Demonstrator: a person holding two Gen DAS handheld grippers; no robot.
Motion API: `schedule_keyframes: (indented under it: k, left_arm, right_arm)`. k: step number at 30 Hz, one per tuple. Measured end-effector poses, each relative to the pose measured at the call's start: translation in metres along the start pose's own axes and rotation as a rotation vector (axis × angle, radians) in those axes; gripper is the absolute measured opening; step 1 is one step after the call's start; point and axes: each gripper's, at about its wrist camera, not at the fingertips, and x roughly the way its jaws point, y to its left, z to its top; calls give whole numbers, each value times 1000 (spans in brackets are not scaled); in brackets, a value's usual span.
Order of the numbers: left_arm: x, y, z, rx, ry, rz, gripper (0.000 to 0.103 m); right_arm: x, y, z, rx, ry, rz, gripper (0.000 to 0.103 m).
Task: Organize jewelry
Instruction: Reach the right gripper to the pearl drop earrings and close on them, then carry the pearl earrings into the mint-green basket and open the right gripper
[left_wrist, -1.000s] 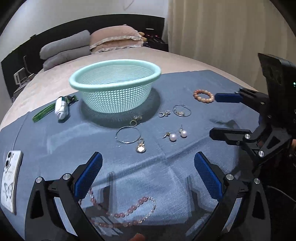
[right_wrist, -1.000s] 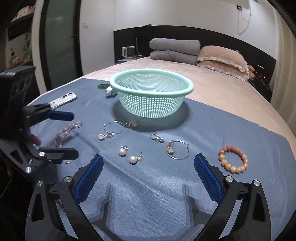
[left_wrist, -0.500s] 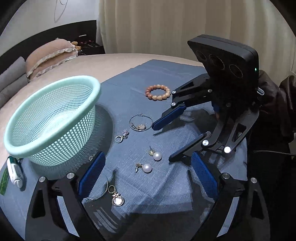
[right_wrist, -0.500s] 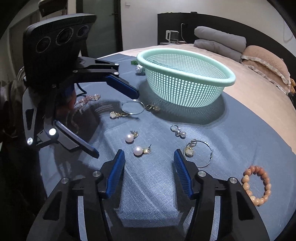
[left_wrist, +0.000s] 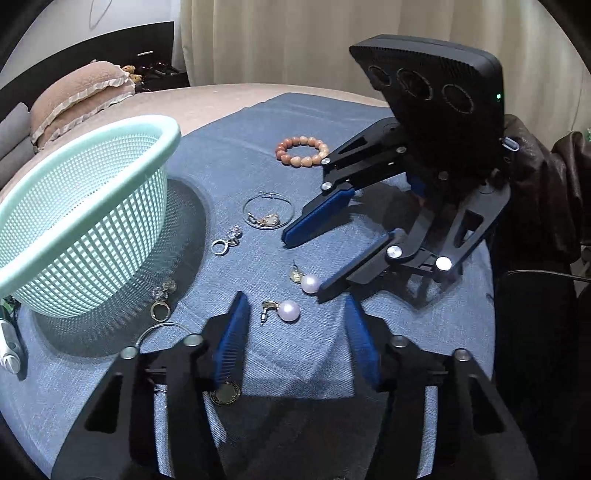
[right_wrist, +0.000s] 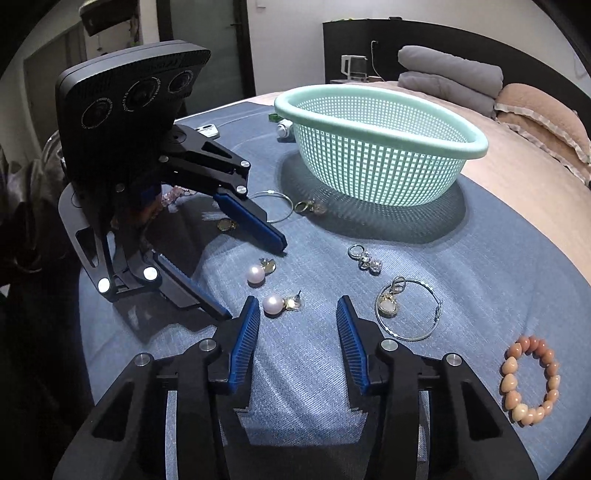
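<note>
**Two grippers converge on the pearl earrings**

On the blue woven cloth (left_wrist: 303, 373) spread over the bed, the jewelry lies scattered in front of a mint-green perforated plastic basket (left_wrist: 79, 236), which stands upright with nothing visible inside. Between the two tools lie two round white pearl stud earrings. The left gripper (left_wrist: 295, 332), its ribbed blue pads spread apart, has the nearer pearl earring (left_wrist: 288, 311) lying just ahead of its fingertips. The right gripper (right_wrist: 295, 325), also spread, faces it from the other side; the same earring (right_wrist: 274, 305) sits just beside its left pad. In the left wrist view, the lower finger (left_wrist: 343, 275) of the right gripper touches or nearly touches the second pearl earring (left_wrist: 309, 283), and its black body hides the cloth behind it.

Other pieces lie around them: a thin silver hoop with a gold charm (right_wrist: 406, 310), a small silver ring with clear crystal drops (right_wrist: 364, 256), a gold ring with a pale stone (left_wrist: 161, 304) close to the basket's base, and a bracelet of smooth peach heart-shaped beads (right_wrist: 530, 380) well apart on the cloth's edge. A second thin hoop (right_wrist: 271, 206) is partly covered by the left gripper's upper finger in the right wrist view, and a round gold pendant (left_wrist: 225, 394) peeks from under the left pad. Behind the basket are a tan frilled pillow (right_wrist: 546, 118) and folded grey blankets (right_wrist: 448, 77).
</note>
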Motion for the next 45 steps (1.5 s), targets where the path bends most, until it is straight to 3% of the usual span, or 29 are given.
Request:
schedule_keyframes:
  k: [1,3,4,14,20,26,29,33,36,39,45]
  left_arm:
    - [0,2,0,3,4,-1,42]
    - [2,0,-2,5,12,36,22]
    - [5,2,-3,3,20,44,22]
    - [0,-4,-7,-23,21,72,22]
    - [-3,-9,-2,-107,-3,152,22]
    - [-34,-24,8,-187,-80,281,22]
    - [-59,-20,24,-225,-140,353,22]
    - [-88,13,55,-323,-191,426,22]
    - [-93,52,74,-424,-173,483,22]
    - [-83,93,85,-517,-106,534,22]
    - [-48,140,78,-594,30,538,22]
  right_arm:
    - [3,-2,1,1,4,-2,35]
    - [4,-2,1,7,8,-5,26]
    - [4,-4,2,13,12,-4,21]
    - [5,-1,2,8,11,-21,20]
    - [-5,0,0,34,-11,-46,20]
    - [-43,-7,8,116,-138,-75,20]
    - [-66,-14,29,167,-224,-118,20]
    - [-78,-24,75,226,-282,-160,20]
    - [-69,-36,110,277,-276,-173,20]
    - [-44,-53,139,300,-216,-227,20]
    - [18,-73,141,325,-80,-258,20]
